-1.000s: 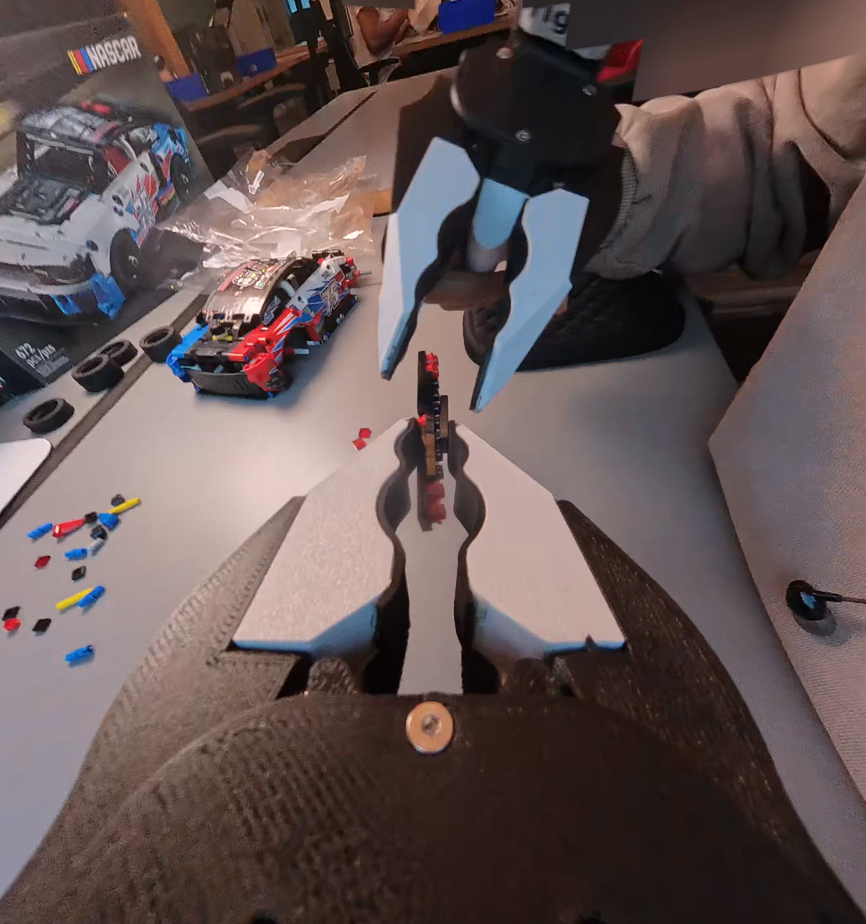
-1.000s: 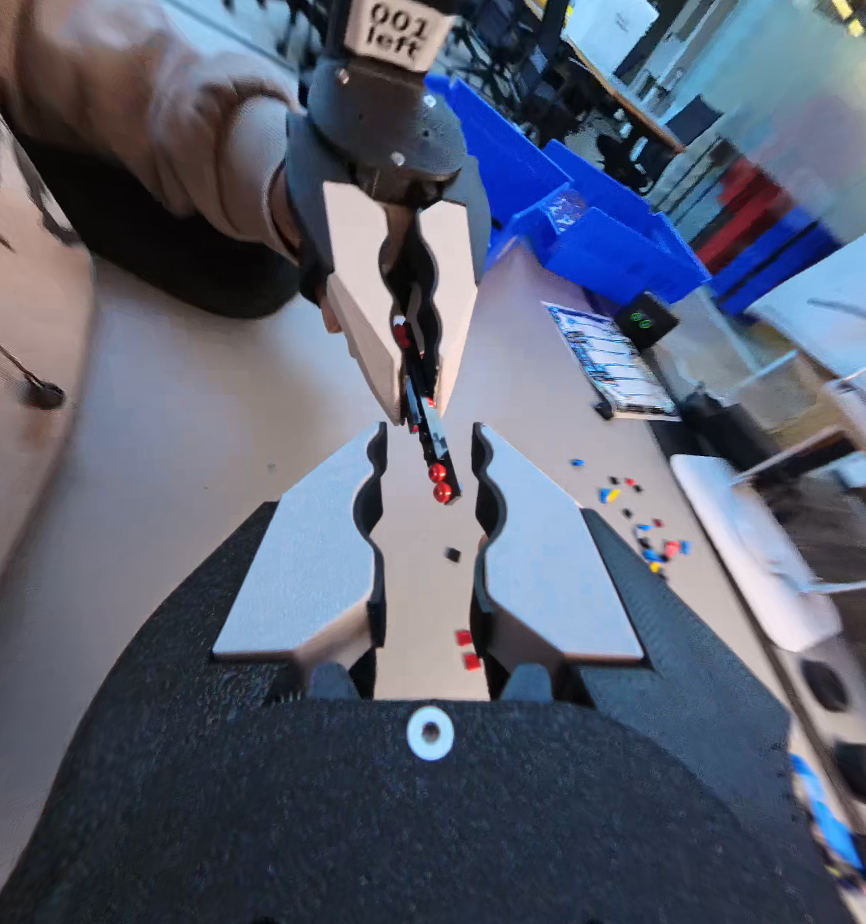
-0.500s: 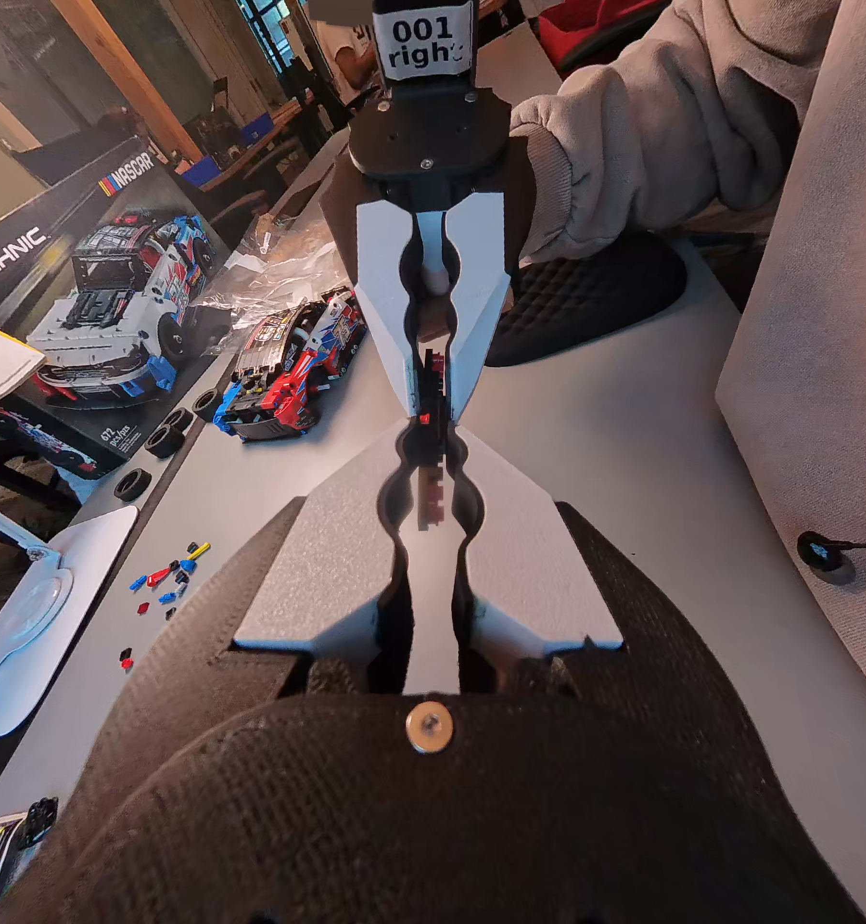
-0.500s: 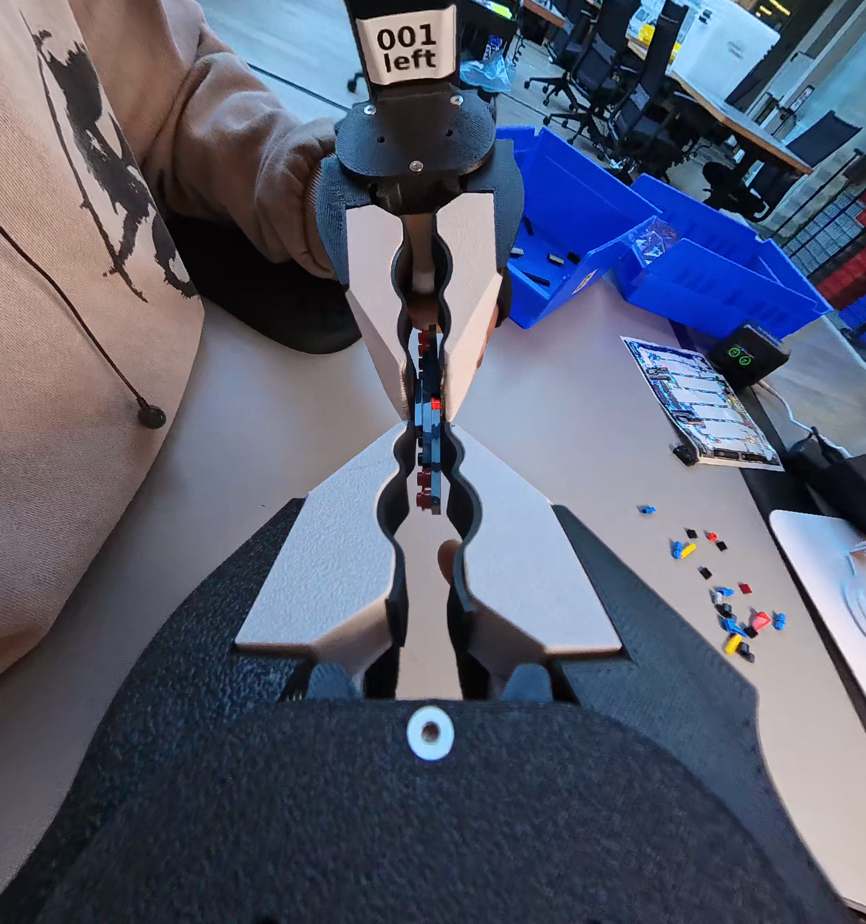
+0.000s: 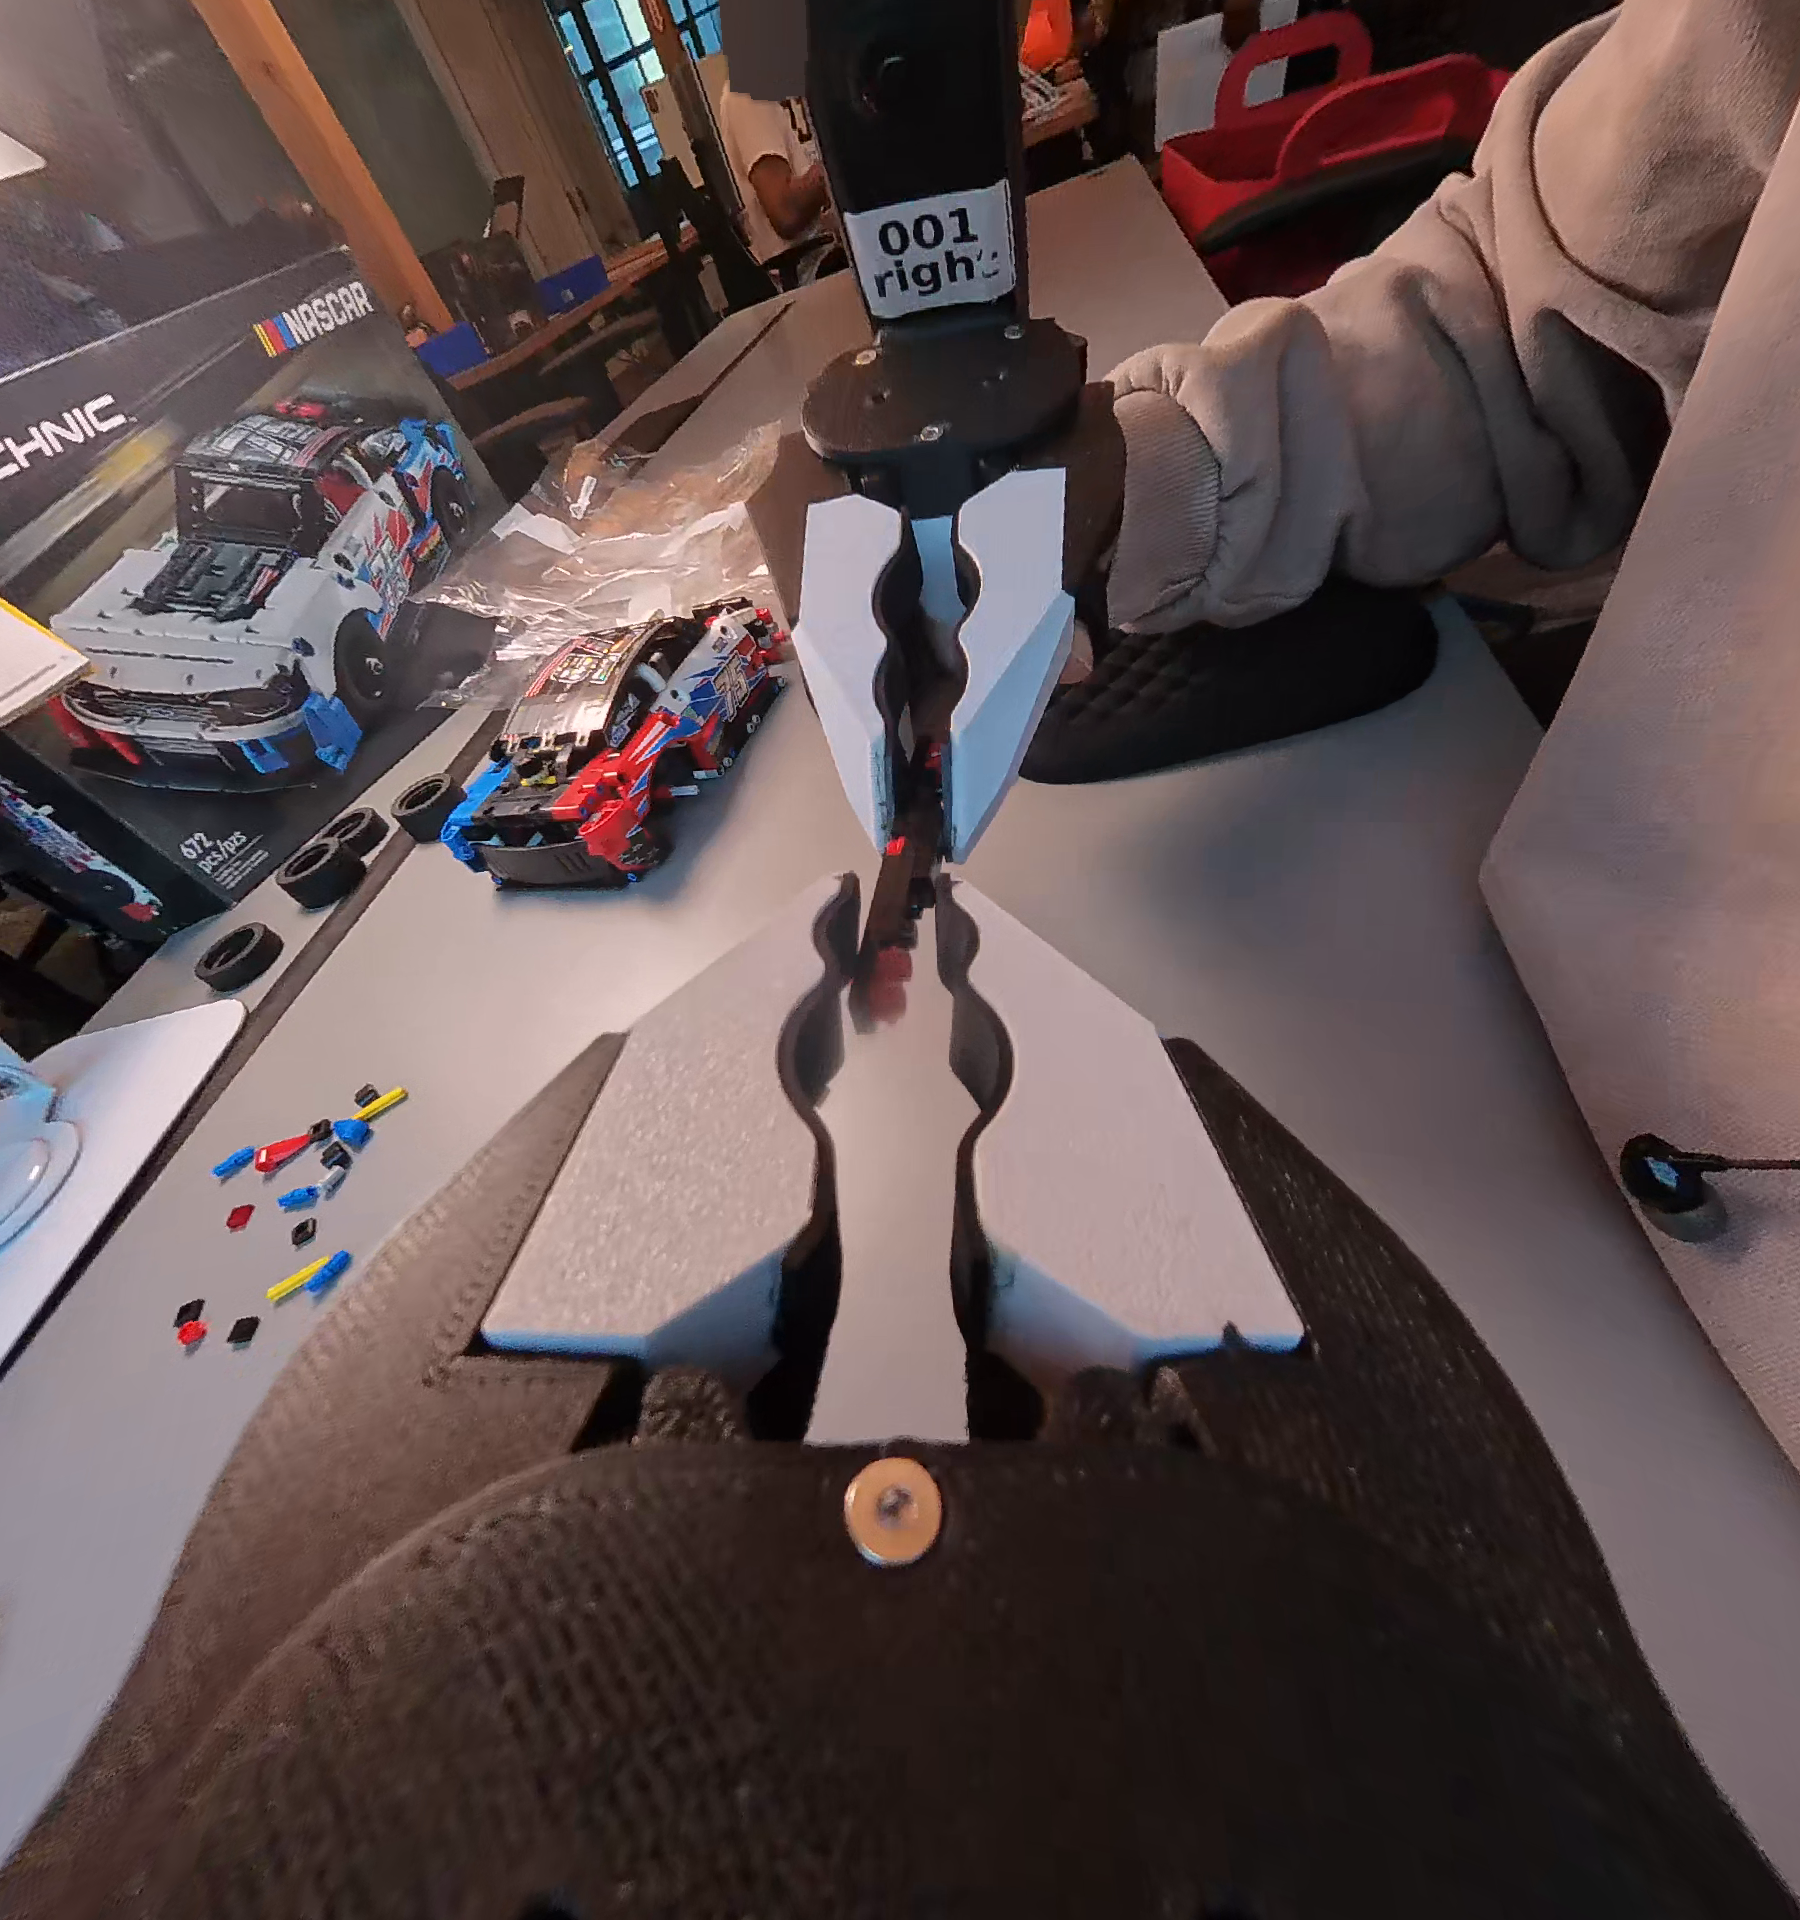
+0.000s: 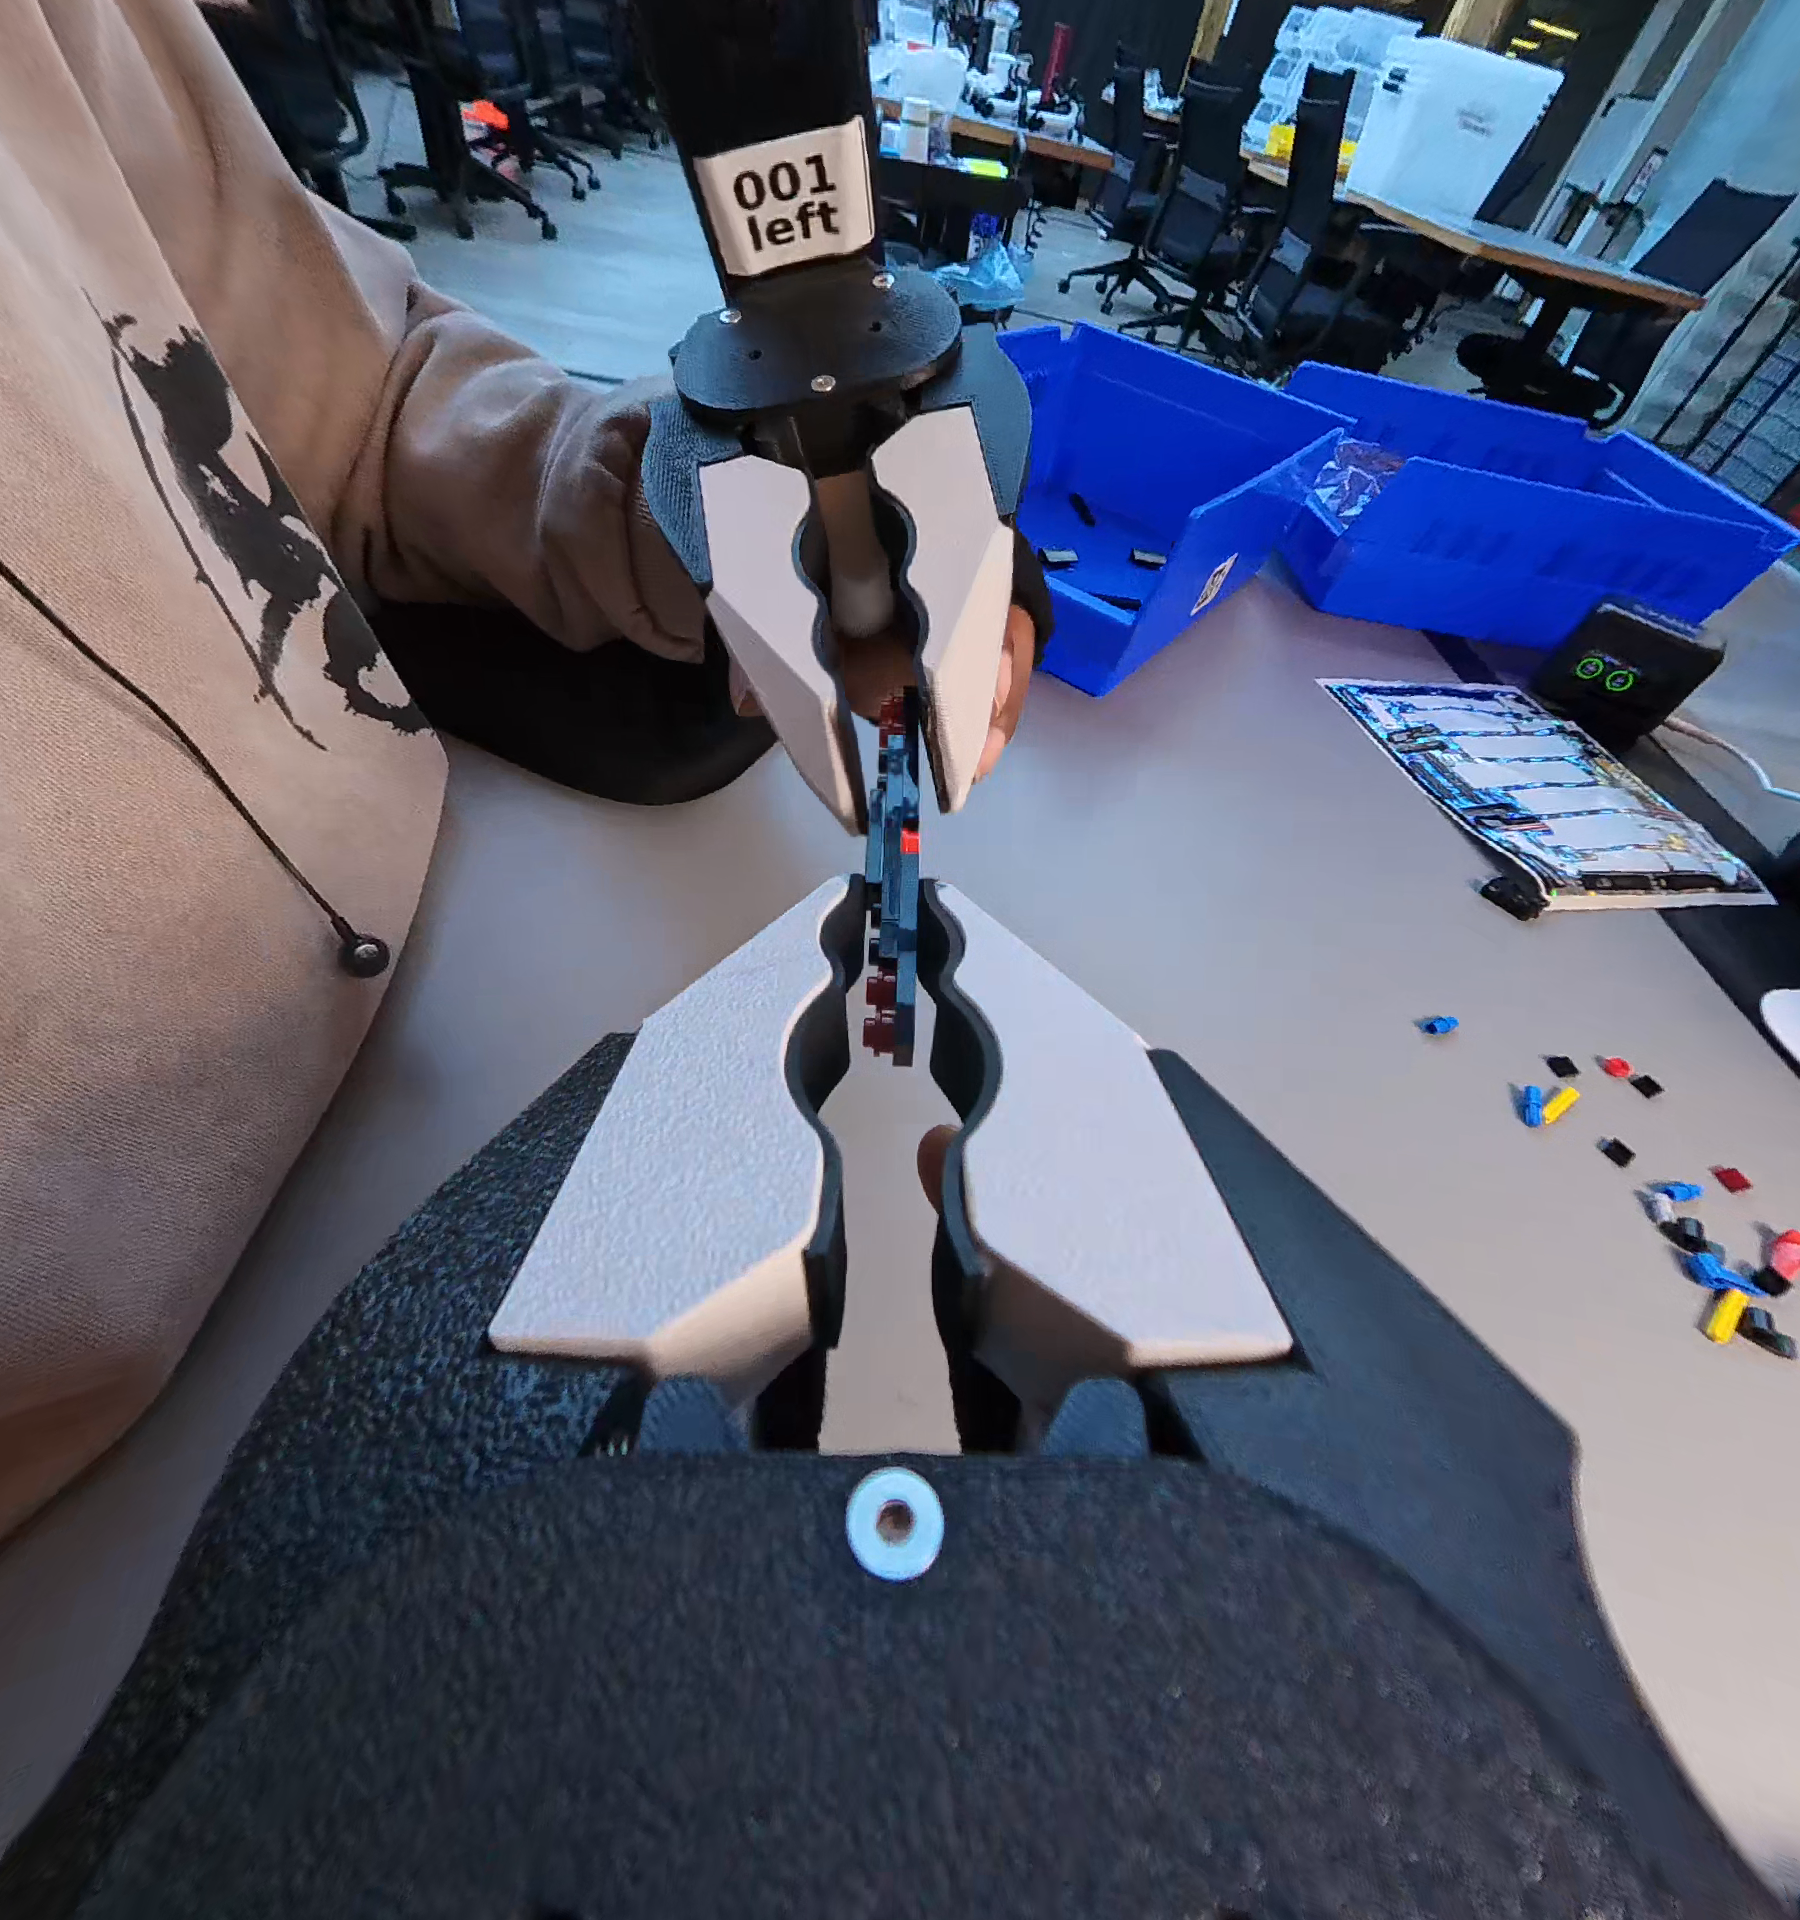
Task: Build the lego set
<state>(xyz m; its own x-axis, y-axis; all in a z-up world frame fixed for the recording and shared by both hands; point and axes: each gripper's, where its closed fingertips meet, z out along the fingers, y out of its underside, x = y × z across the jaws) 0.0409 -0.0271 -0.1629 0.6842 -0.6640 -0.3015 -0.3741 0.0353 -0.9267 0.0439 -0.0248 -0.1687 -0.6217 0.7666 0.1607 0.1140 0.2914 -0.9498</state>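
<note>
Between the tips of the right claw [image 6: 893, 888] a dark lego strip [image 6: 894, 935] with red pegs is sitting edge-on, and that claw is now clamping it. A second ago it was standing wide open, so the grip is new. Opposite, the left claw [image 5: 896, 894] is meeting it tip to tip over the same strip. In the left wrist view the strip is leaning against one finger with a sliver of gap at the other, and its red end is blurring. Whether the left claw is still pinching or letting go cannot be told.

Judgement: a handover from left to right is happening, or both are squeezing the strip to seat a peg. Either way the strip is hanging in the air above the table [image 5: 1239, 935], not yet joined to the car.

Farther out, the half-built car [image 5: 626, 758] is waiting beside loose tyres [image 5: 428, 805] and the set's box [image 5: 200, 520]. Small loose bits [image 5: 293, 1174] are lying near the left edge. On the other side the booklet [image 6: 1530, 790] and blue bins [image 6: 1187, 520] are sitting well apart from the claws.
</note>
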